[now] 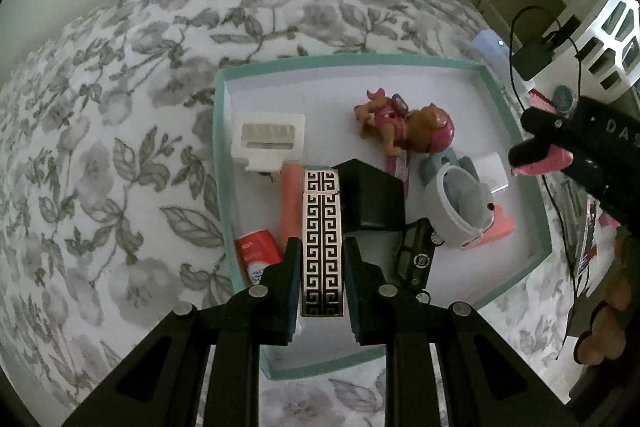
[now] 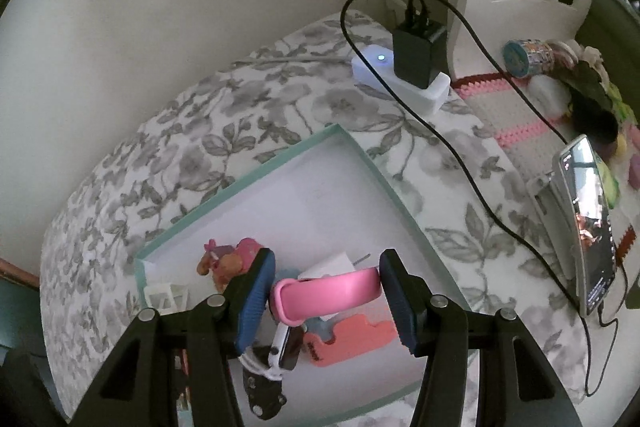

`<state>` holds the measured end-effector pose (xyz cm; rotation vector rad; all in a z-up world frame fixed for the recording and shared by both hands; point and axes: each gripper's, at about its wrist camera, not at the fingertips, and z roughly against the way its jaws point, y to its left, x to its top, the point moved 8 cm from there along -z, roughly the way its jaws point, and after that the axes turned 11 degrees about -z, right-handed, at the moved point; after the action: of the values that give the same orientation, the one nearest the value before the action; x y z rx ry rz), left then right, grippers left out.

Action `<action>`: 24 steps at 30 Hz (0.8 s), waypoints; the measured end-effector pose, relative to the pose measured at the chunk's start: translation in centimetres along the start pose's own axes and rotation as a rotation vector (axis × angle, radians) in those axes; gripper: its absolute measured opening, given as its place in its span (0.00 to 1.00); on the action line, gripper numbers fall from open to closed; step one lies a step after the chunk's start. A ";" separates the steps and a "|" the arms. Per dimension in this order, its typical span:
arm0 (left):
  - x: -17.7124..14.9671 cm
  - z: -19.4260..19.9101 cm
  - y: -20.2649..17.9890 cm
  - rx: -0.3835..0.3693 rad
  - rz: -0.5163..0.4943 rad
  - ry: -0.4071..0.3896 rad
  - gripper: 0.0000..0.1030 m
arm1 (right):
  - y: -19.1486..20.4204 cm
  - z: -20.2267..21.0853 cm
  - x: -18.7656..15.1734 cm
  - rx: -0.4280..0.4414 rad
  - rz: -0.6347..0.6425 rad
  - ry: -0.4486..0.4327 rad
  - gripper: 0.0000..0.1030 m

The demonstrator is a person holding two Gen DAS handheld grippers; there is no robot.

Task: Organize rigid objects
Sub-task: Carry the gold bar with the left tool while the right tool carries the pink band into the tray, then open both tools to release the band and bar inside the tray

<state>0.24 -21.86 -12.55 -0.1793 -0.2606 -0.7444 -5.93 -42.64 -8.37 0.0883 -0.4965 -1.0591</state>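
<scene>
While over the teal-rimmed tray, left gripper clamped on a flat rectangular case with black-and-white Greek-key pattern — jaws pressed against both long sides, case pointing forward along the fingers, hanging above the tray's near-left area. Cannot tell whether its far end touches anything below.

Right gripper grasping a pink watch band — band spans crosswise between the blue finger pads, curled end at the left pad, other end against the right one. Watch body with white edge dangling below the band, just above the tray floor. Same gripper visible in left wrist view at right edge, pink band sticking out of its tip, held over the tray's right rim.

Inside tray, left wrist view: white plastic block with slotted top at far left; salmon-coloured stick lying just left of the patterned case; red tube at near-left wall; dark box just right of the case; pink-and-brown toy pup figure lying on its side mid-tray; grey-blue shark toy near the right wall, a salmon piece under its edge; black toy car beside the shark, near side.

Tray sits on floral grey-and-white cloth. Beyond the far-right corner: white power strip with black charger plugged in, cable running to a phone on a stand.
</scene>
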 end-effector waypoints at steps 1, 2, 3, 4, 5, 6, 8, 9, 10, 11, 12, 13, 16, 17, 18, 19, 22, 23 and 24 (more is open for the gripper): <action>0.0 -0.1 0.0 0.008 -0.002 0.004 0.21 | 0.1 -0.1 0.0 0.005 0.000 -0.002 0.56; 0.0 -0.2 0.0 0.011 -0.004 0.005 0.20 | 0.2 -0.1 0.0 0.019 -0.002 -0.003 0.56; 0.0 -0.2 0.0 0.012 -0.003 0.006 0.21 | 0.5 -0.2 0.0 0.037 -0.001 -0.001 0.56; 0.1 -0.2 0.0 0.014 -0.003 0.006 0.21 | 0.8 -0.3 0.0 0.048 0.002 -0.003 0.56; 0.1 -0.2 -0.1 0.016 -0.003 0.007 0.21 | 1.2 -0.4 0.0 0.057 0.011 -0.010 0.56; 0.1 -0.3 -0.1 0.018 -0.005 0.007 0.21 | 1.5 -0.5 0.1 0.058 0.022 -0.020 0.56; 0.1 -0.4 -0.1 0.021 -0.008 0.008 0.21 | 2.3 -0.7 0.2 0.074 0.056 -0.052 0.56; 0.2 -0.4 -0.1 0.019 -0.008 0.008 0.21 | 2.6 -0.8 0.2 0.086 0.071 -0.065 0.56; 0.2 -0.5 0.0 0.016 -0.007 0.010 0.21 | 3.0 -0.8 0.3 0.102 0.085 -0.081 0.56; 0.2 -0.7 0.0 0.014 -0.005 0.014 0.21 | 3.2 -0.9 0.3 0.111 0.095 -0.093 0.56; 0.2 -0.9 0.0 0.014 -0.005 0.020 0.21 | 3.4 -1.1 0.3 0.115 0.107 -0.104 0.56; 0.3 -1.1 -0.1 0.011 -0.004 0.025 0.21 | 3.5 -1.3 0.3 0.113 0.114 -0.108 0.56; 0.2 -1.5 -0.2 -0.010 0.000 0.039 0.21 | 3.2 -2.2 0.0 0.083 0.123 -0.087 0.56; 0.2 -1.6 -0.3 -0.017 0.003 0.042 0.21 | 2.9 -2.4 -0.1 0.075 0.119 -0.079 0.56; 0.2 -1.7 -0.3 -0.025 0.005 0.046 0.21 | 2.7 -2.6 -0.2 0.069 0.115 -0.069 0.56; 0.2 -1.8 -0.4 -0.028 0.005 0.049 0.21 | 2.5 -2.9 -0.4 0.059 0.111 -0.054 0.56; 0.2 -1.9 -0.6 -0.026 -0.003 0.059 0.21 | 2.1 -3.1 -0.8 0.051 0.107 -0.034 0.56; 0.2 -1.8 -0.7 -0.026 -0.007 0.060 0.21 | 2.0 -3.0 -1.0 0.040 0.112 -0.025 0.56; 0.1 -1.8 -0.8 -0.028 -0.008 0.061 0.21 | 2.0 -3.1 -1.3 0.034 0.114 -0.018 0.57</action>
<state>0.10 -22.99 -14.18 -0.1815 -0.1934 -0.7605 -3.48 -41.10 -10.94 0.0794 -0.5300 -0.9403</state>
